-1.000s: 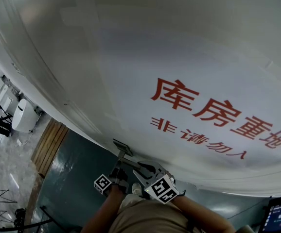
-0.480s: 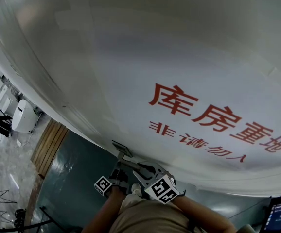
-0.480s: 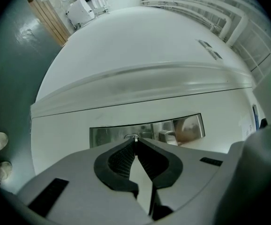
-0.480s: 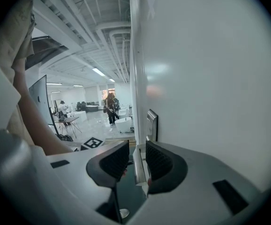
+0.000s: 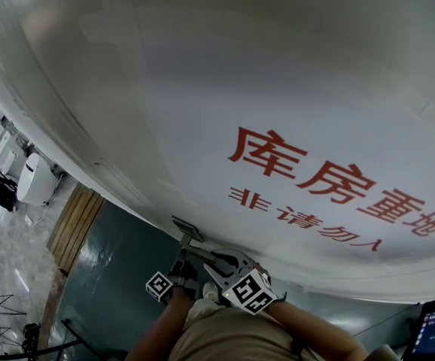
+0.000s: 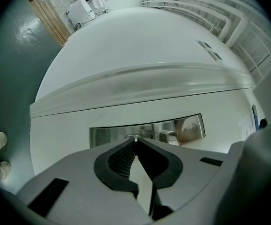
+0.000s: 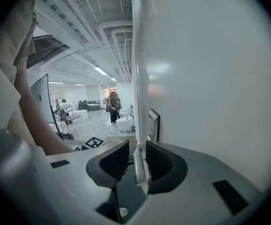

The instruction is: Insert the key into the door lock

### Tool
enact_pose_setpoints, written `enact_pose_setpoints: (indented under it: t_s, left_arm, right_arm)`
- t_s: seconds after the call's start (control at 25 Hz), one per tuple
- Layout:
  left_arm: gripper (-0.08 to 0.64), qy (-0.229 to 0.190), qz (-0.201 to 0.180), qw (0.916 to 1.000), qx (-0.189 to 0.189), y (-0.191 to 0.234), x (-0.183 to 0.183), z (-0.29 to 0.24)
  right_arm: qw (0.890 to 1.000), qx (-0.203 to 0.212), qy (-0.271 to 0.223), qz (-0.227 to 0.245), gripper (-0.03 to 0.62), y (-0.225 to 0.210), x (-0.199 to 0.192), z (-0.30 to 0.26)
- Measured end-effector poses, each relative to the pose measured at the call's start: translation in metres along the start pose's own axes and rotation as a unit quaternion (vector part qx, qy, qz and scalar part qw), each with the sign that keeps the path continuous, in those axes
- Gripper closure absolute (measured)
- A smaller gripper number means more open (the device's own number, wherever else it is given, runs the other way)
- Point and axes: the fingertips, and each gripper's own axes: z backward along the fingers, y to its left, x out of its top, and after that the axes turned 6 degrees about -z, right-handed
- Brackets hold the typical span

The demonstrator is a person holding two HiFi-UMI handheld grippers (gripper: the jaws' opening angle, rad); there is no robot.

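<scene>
White door (image 5: 202, 89) with red lettering (image 5: 300, 164) fills the head view. Both grippers sit low against it, too small there to read.

Only the left gripper view shows the steel lock plate (image 6: 147, 130) face-on, set in the door just ahead of the left gripper (image 6: 134, 142). Its fingers (image 6: 119, 161) are closed tight. A thin silvery sliver, the key (image 6: 135, 138), is pinched at the tips and points at the plate, close against it. Whether it sits in the keyhole can't be told.

Only the right gripper view shows the plate edge-on, with the silver door handle (image 7: 139, 168) standing between the fingers of the right gripper (image 7: 136, 145). Those fingers are apart: the handle lies against one pad, with a narrow dark gap at the other. The same view catches people (image 7: 113, 108) far off in a hall.
</scene>
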Motion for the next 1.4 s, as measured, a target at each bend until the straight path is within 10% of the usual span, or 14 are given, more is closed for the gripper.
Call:
enact_pose_setpoints:
  t_s: [1.4]
  left_arm:
    - [0.529, 0.004, 0.02, 0.9995, -0.025, -0.0025, -0.0051, -0.0058]
  right_arm:
    - [0.999, -0.029, 0.027, 0.029, 0.474, -0.0081, -0.0053, -0.0064]
